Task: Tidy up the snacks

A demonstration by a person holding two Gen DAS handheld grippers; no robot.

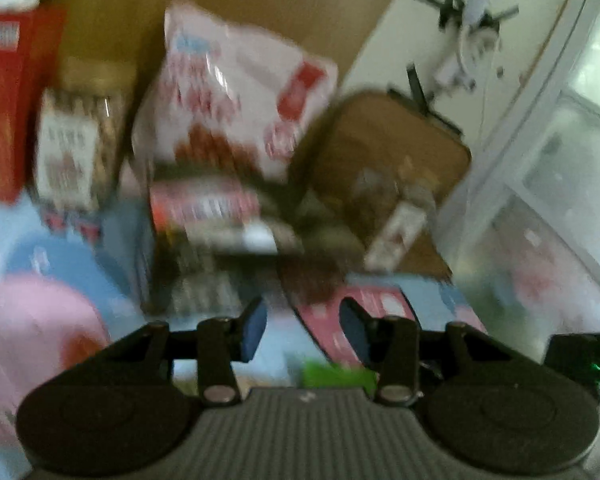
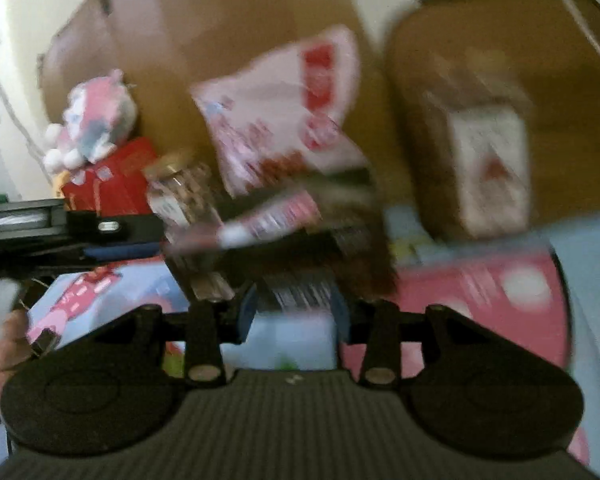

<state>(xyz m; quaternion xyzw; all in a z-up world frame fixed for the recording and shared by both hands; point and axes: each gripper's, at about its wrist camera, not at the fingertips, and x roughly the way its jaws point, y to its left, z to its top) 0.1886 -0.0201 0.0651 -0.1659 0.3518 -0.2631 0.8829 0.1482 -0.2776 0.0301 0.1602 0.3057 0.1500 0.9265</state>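
Item 1. Left gripper (image 1: 302, 330): nearest the left wrist lens, blue-padded fingers (image 1: 254, 330) spread wide with nothing between them. A blue patterned cloth (image 1: 278, 340) shows in the gap; a green patch sits just below it.

Item 2. Right gripper (image 2: 294, 316): jaws parted at medium width. A dark, barcode-marked snack pack (image 2: 300, 288) lies at the fingertips and spans the gap; blur prevents telling whether the pads press it or merely flank it.

Item 3. Pink flat box (image 1: 364, 320): lies on the cloth under the left gripper's right-hand finger, its near end running out of sight behind it. In the right wrist view the same box (image 2: 492, 296) lies to the right of that gripper.

Item 4. Snack pile, centre: a large pink-and-white bag (image 1: 236, 96) leans upright against a tall cardboard sheet (image 1: 260, 4); below it a smaller red-striped packet (image 1: 204, 204) rests on dark packs. Heavy motion blur; labels unreadable.

Item 5. Clear jar (image 1: 76, 148) with pale lid, left of the bag, near a red carton (image 1: 4, 100) at the frame edge.

Item 6. Brown cardboard box (image 1: 384, 152), right of the pile, holding a white-labelled pack (image 1: 396, 232).

Item 7. Plush toy (image 2: 96, 120), perched on the red carton in the right wrist view.

Item 8. Open room: bare cloth lies between the left fingers and the pile; the pile's right edge adjoins the brown box.
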